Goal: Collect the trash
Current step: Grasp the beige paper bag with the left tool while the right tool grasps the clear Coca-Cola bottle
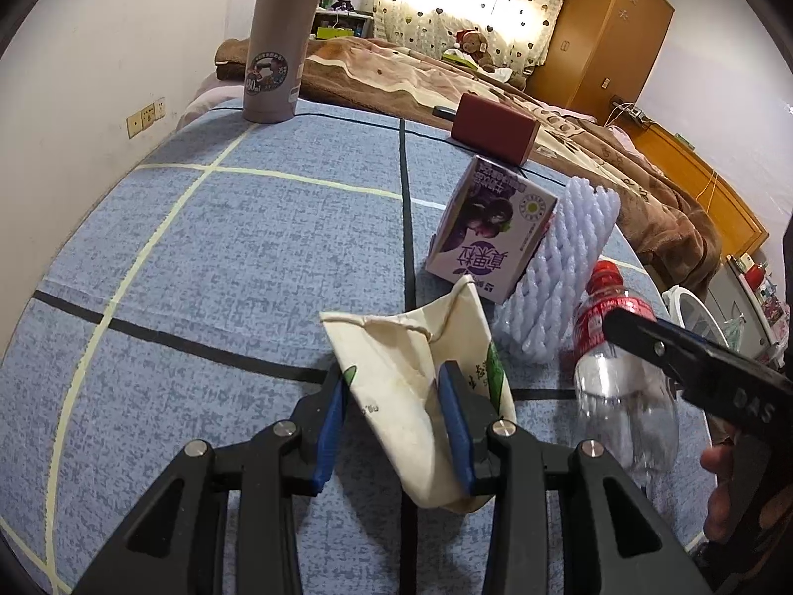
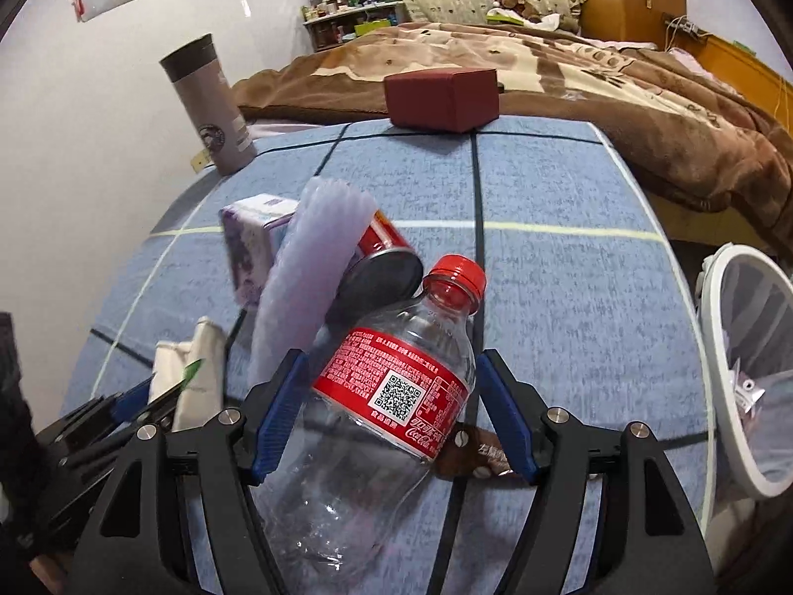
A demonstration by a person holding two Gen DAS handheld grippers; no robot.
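A crushed white paper cup lies on the blue checked tablecloth, and my left gripper is shut on it, its blue pads pressing both sides. Just to the right lies an empty clear cola bottle with a red cap and label. My right gripper straddles the bottle with its jaws wide; the right pad stands clear of the plastic. Behind the bottle sit a white foam fruit net, a purple drink carton and a red can on its side.
A brown wrapper lies half under the bottle. A white bin stands off the table's right edge. A grey flask and a dark red box stand at the far edge, with a bed under a brown blanket behind.
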